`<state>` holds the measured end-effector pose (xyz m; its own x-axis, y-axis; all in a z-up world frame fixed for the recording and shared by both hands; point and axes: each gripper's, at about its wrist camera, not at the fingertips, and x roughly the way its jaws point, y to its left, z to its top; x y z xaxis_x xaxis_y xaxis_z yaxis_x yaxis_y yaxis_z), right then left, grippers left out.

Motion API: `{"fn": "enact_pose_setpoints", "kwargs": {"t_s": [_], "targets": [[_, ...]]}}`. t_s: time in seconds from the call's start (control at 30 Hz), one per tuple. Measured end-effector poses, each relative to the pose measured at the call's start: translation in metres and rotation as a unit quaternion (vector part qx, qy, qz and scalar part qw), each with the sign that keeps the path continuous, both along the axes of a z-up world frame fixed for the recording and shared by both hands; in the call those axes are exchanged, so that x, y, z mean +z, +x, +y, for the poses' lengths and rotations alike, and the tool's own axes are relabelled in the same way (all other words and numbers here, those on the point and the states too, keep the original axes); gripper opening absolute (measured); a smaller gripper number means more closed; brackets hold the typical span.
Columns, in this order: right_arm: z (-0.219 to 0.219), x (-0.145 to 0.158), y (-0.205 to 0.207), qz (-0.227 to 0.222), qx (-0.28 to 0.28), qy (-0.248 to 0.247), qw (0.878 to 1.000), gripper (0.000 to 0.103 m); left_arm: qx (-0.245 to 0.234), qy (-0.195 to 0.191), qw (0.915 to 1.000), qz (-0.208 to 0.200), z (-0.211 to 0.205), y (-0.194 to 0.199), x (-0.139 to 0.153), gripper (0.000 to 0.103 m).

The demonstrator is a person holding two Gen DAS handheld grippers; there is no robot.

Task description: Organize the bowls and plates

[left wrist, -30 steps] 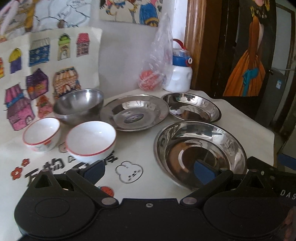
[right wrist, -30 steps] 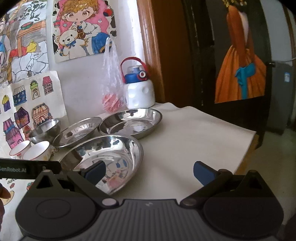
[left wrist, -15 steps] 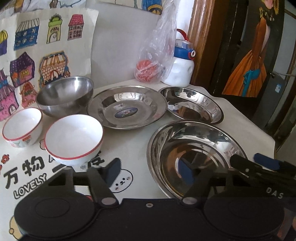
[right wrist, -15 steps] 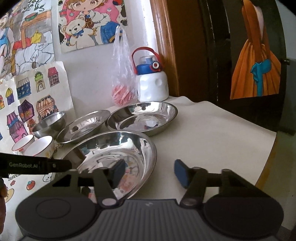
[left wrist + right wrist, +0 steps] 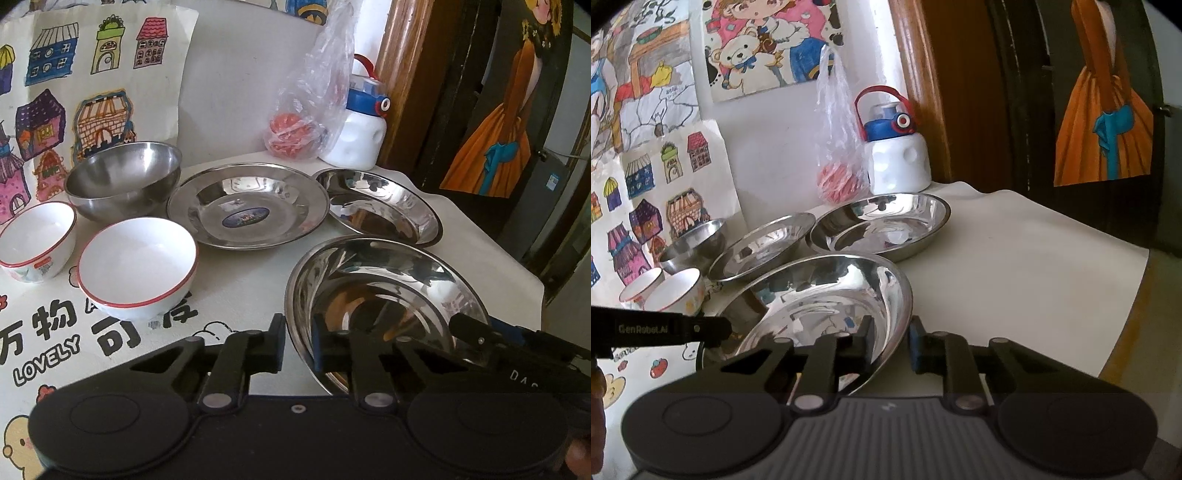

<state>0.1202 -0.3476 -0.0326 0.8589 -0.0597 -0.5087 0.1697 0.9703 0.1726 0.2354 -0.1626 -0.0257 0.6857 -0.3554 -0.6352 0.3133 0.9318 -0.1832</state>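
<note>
The near steel plate, low in the frame right of centre on the desk, looks light, stiff and slippery, so both the left gripper and right gripper are closing on its thin rim at opposite sides.

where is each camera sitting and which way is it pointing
Left wrist: sits on the left gripper, looking down across the table at bowls and plates; its jaws are closing on the near steel plate rim; right gripper intrudes at right.
Right wrist: sits on the right gripper, facing the wall drawings; jaws closing on the same plate's opposite rim; left gripper enters at left.
Shared: that plate, the water bottle.
</note>
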Motion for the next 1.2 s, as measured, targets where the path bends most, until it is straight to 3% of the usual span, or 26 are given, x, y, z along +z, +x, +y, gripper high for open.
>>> {"fn": "enact_pose_setpoints", "kwargs": {"t_s": [0.2, 0.6, 0.9, 1.2], "targets": [[-0.004, 0.002, -0.013, -0.019, -0.01, 0.0, 1.0, 0.021, -0.001, -0.004, 0.9999, -0.015, 0.001, -0.009, 0.003, 0.012], [-0.014, 0.019, -0.016, -0.064, -0.032, -0.023, 0.997, 0.021, -0.022, -0.018, 0.9939, -0.106, -0.011, -0.031, 0.034, 0.012], [-0.034, 0.034, 0.036, -0.071, -0.042, -0.053, 0.995, 0.021, -0.033, -0.019, 0.9933, -0.109, -0.034, 0.007, 0.044, 0.012], [-0.048, 0.033, 0.103, -0.048, -0.03, -0.077, 0.995, 0.022, -0.024, -0.018, 0.9942, -0.104, -0.061, 0.083, 0.056, 0.012]]}}
